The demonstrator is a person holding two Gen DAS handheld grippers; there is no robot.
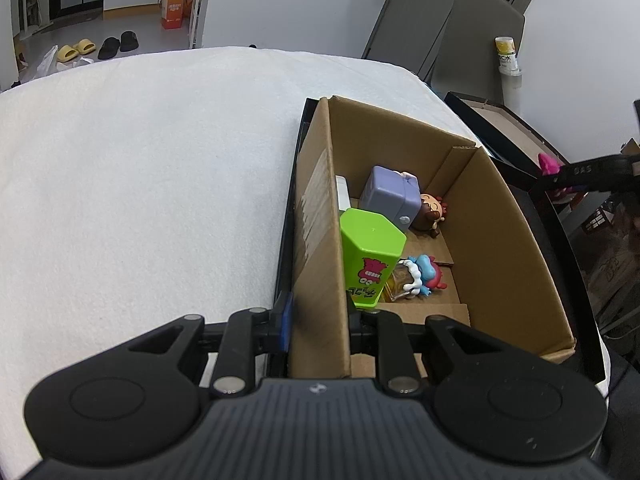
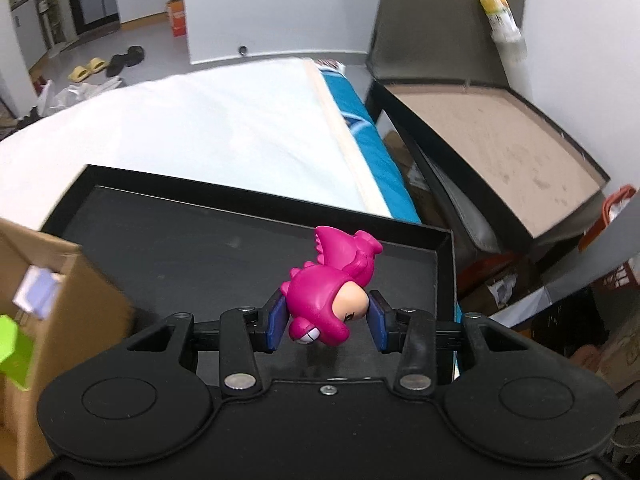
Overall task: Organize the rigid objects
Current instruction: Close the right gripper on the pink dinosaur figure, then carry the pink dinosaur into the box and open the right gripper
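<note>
The left gripper straddles the near wall of the cardboard box, one finger outside and one inside, clamped on that wall, probably to steady the box. Inside lie a green hexagonal container, a lilac cube toy, a brown-haired figurine and a blue-haired figurine. The box stands in a black tray on the white-covered table. To the right, the right gripper is closed on a magenta dinosaur-hooded figurine, pinched by its head between the blue pads, held above the tray's bare floor. I reckon it is headed for the box next.
</note>
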